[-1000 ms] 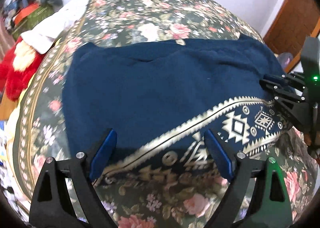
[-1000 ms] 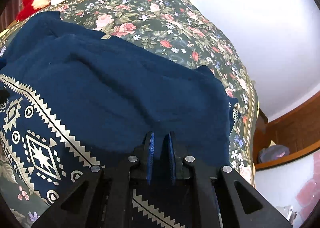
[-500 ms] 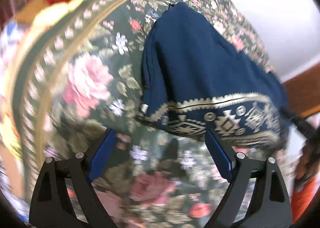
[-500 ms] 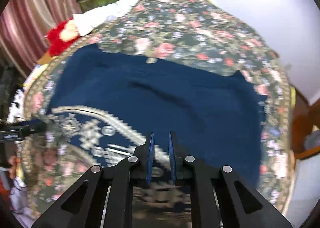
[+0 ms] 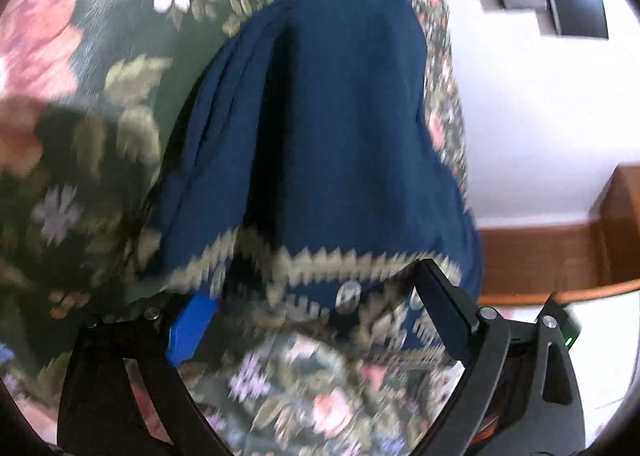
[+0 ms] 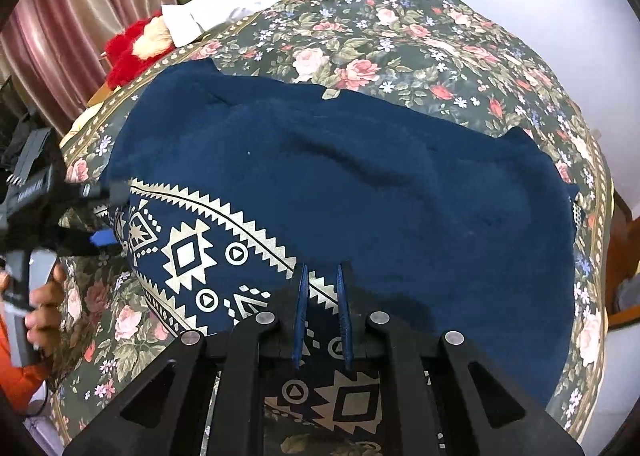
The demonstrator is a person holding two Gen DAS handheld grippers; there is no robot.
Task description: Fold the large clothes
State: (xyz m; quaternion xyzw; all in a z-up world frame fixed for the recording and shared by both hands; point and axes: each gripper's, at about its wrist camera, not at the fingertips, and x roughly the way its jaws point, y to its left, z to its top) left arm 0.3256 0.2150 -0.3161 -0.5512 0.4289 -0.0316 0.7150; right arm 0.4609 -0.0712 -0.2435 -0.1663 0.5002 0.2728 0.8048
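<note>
- A navy garment (image 6: 360,184) with a gold patterned border lay spread across the floral bed (image 6: 400,40).
- The right gripper (image 6: 322,312) had its jaws nearly closed, pinching the border.
- The left gripper (image 5: 316,320) had its jaws wide at the garment's corner.

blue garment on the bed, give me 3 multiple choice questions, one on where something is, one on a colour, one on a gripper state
1. Where does the patterned border of the blue garment lie in the right wrist view?
A. along the near, lower-left edge
B. along the far edge by the pillow
C. hanging off the bed

2. What colour is the zigzag pattern?
A. red
B. pale gold
C. green

3. How do the left gripper's jaws stand?
A. shut tight on the bedspread
B. wide open at the garment's corner
C. out of view

Answers:
1 A, the border runs by the right gripper.
2 B, the shapes show pale gold on navy.
3 B, the fingers stand far apart, with the hem between them.
</note>
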